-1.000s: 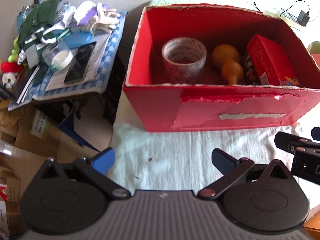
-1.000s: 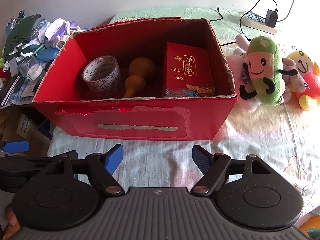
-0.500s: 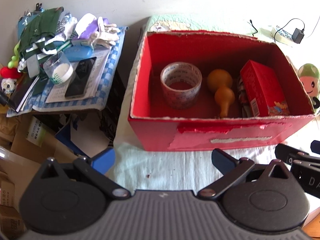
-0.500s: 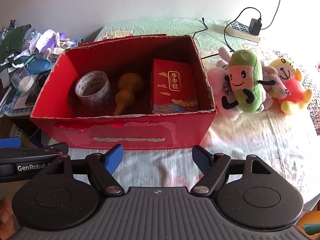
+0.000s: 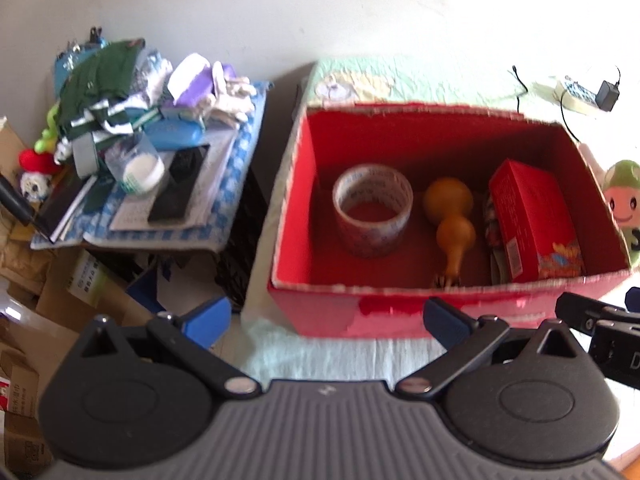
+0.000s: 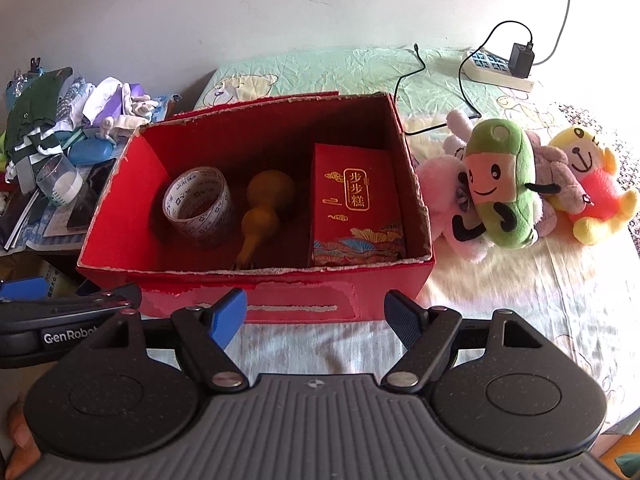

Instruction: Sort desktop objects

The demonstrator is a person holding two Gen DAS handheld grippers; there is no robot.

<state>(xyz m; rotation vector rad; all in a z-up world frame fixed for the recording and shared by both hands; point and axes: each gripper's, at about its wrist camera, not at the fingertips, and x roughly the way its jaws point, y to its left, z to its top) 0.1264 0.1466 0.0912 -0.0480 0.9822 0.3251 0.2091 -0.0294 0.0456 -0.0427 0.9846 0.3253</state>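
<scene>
A red cardboard box stands open on the cloth-covered table. Inside lie a roll of clear tape, an orange gourd and a red gift carton. The same box holds the tape, gourd and carton in the left wrist view. My left gripper hangs open before the box's near left corner. My right gripper hangs open in front of the box's near wall. Both hold nothing.
Plush toys, a green one, a pink one and a yellow-red one, lie right of the box. A power strip with charger sits at the back. A cluttered side stand with a phone and cup is on the left.
Both grippers have drawn back and risen, so I look more steeply down into the box. The box's contents have not moved. Both stayed open.
</scene>
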